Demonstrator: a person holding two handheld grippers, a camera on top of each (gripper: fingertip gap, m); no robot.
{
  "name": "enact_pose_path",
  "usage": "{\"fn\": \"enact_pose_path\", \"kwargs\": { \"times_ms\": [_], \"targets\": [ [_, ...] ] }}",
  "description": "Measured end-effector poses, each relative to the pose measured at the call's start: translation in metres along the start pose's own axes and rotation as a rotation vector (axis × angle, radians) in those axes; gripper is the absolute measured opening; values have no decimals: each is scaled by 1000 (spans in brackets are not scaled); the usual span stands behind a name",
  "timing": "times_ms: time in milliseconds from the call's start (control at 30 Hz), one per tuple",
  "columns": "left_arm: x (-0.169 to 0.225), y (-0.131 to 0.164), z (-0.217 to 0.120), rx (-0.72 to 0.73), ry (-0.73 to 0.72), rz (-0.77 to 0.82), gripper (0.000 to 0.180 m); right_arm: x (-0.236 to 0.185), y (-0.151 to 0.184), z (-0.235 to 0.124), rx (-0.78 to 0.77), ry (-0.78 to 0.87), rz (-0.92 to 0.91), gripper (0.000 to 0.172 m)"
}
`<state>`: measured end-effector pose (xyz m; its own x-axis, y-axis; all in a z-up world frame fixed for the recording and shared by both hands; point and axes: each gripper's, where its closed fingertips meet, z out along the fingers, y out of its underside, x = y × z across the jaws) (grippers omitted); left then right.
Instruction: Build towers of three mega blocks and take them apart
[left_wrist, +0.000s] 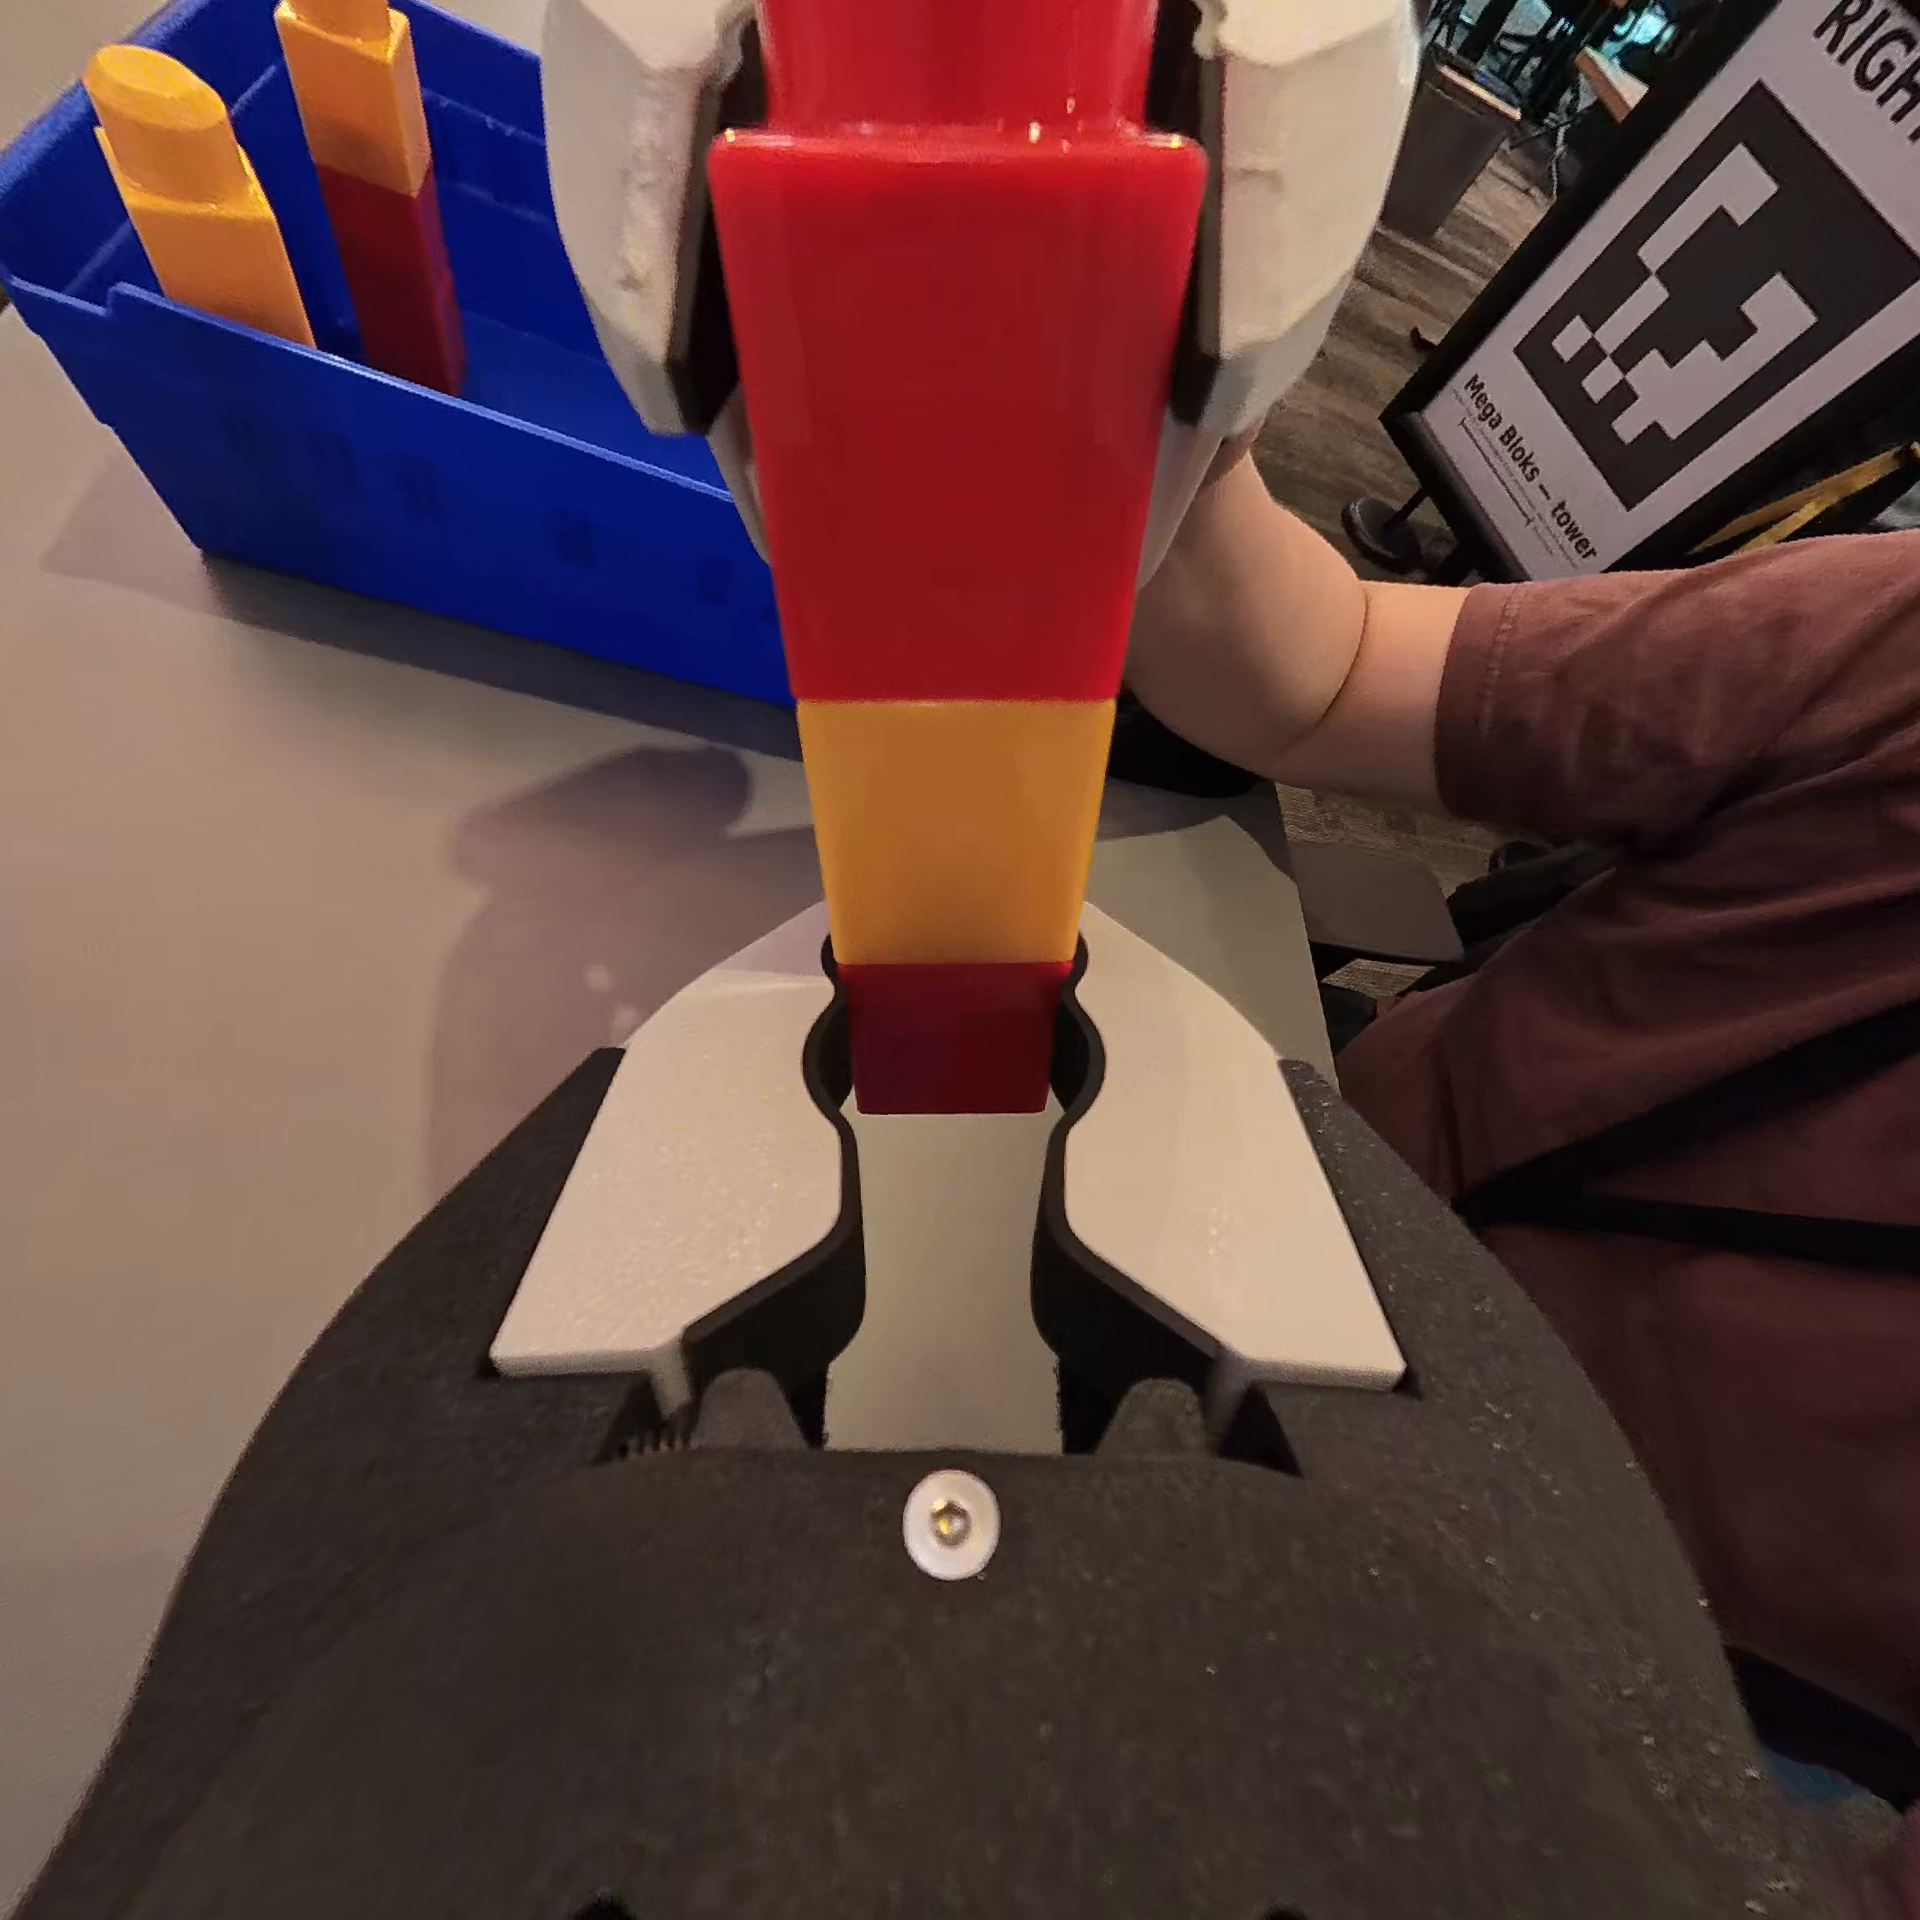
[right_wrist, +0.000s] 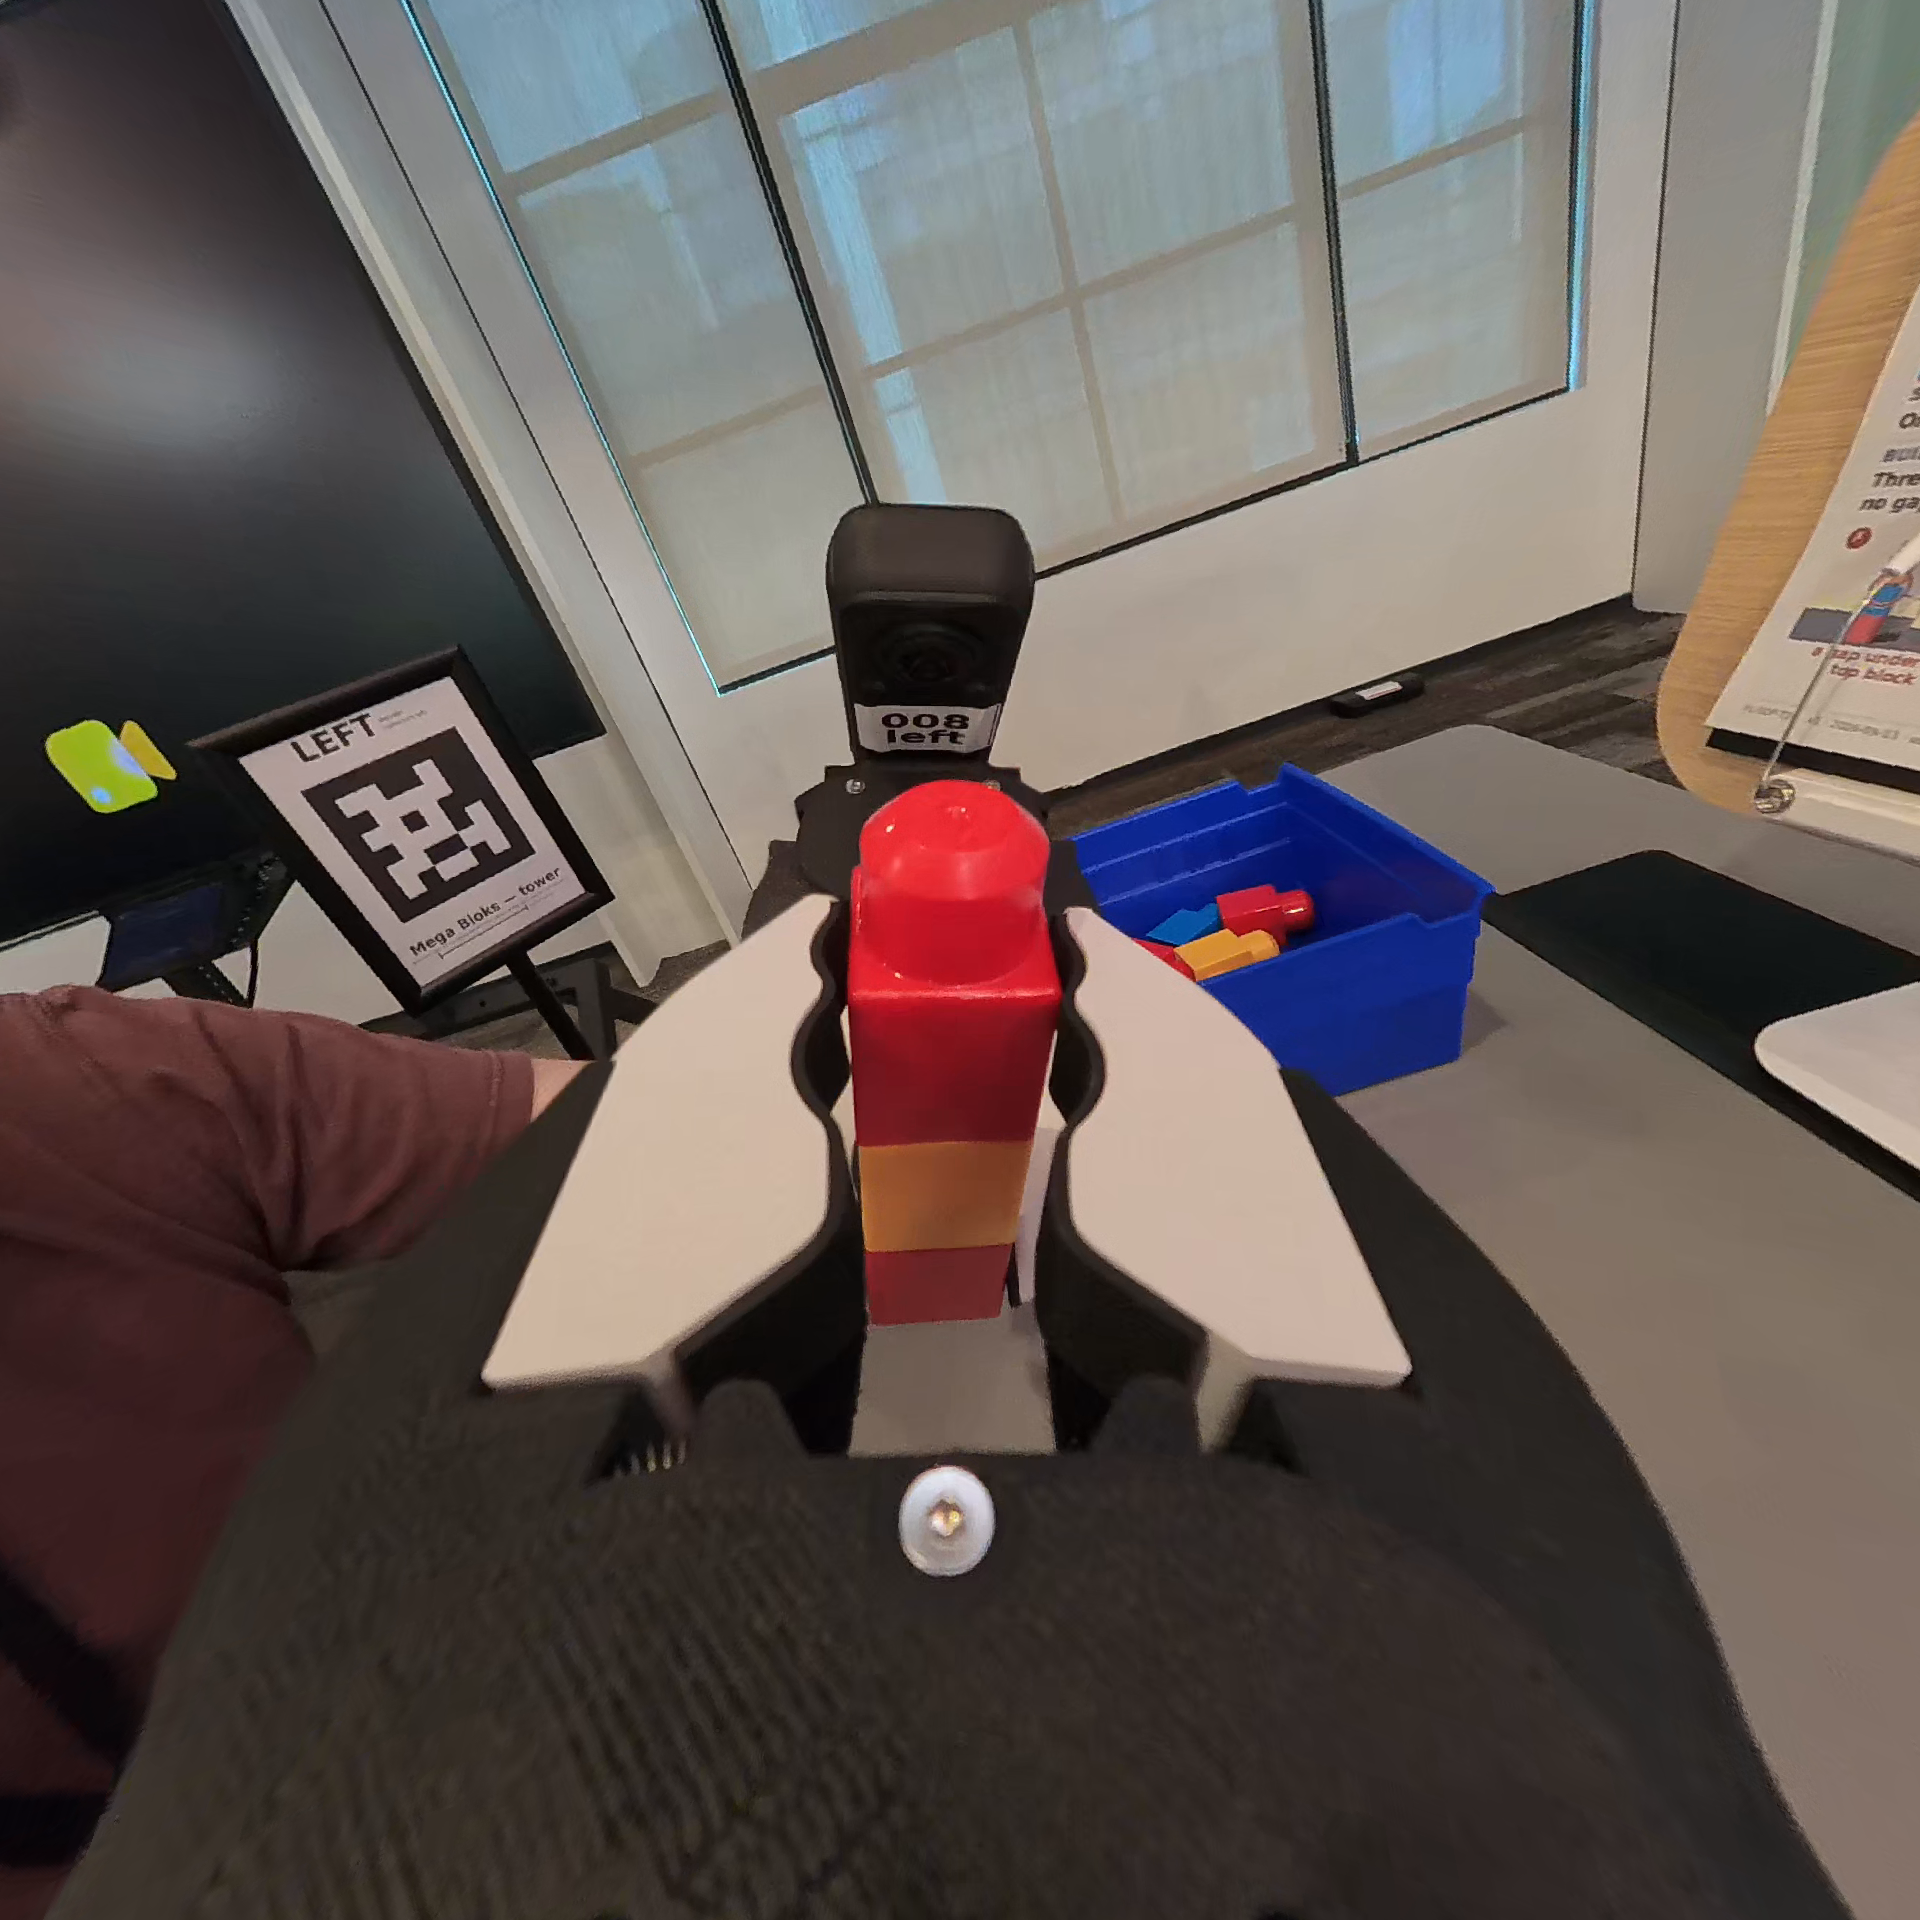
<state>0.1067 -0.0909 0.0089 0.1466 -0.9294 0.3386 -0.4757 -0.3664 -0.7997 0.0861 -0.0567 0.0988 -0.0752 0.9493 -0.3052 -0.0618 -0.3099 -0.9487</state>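
A three-block plastic tower (left_wrist: 961, 582), red over yellow over dark red, is standing on the grey table (left_wrist: 260, 935); the left gripper (left_wrist: 951, 1039) is clamping its bottom block; the right gripper (left_wrist: 956, 281) is clamping the top; a blue plastic bin (left_wrist: 468, 499) is sitting behind.

Two black-framed signs (left_wrist: 1704, 312) (right_wrist: 416, 831), each with printed lines around a black-and-white marker pattern, stand beside the table. A white printed label (right_wrist: 925, 727) sits on a black camera (right_wrist: 925, 623). An illustrated instruction poster (right_wrist: 1849, 582) hangs at the right.
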Motion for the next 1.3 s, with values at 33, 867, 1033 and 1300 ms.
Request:
{"fn": "enact_pose_path", "kwargs": {
  "times_ms": [33,867,1033,1300],
  "targets": [
    [1,-1,0,2,1,1,34,-1,0,0,4,-2,2,37],
    [-12,-16,-28,104,-152,57,56,6,17,-18,-276,113,-191,36],
    [-6,-39,-66,281,-157,49,54,49,-49,-152,-115,530,-328,36],
    [-2,-43,-91,329,-184,56,50,145,56,-223,-362,619,-126,36]
  ]
}}
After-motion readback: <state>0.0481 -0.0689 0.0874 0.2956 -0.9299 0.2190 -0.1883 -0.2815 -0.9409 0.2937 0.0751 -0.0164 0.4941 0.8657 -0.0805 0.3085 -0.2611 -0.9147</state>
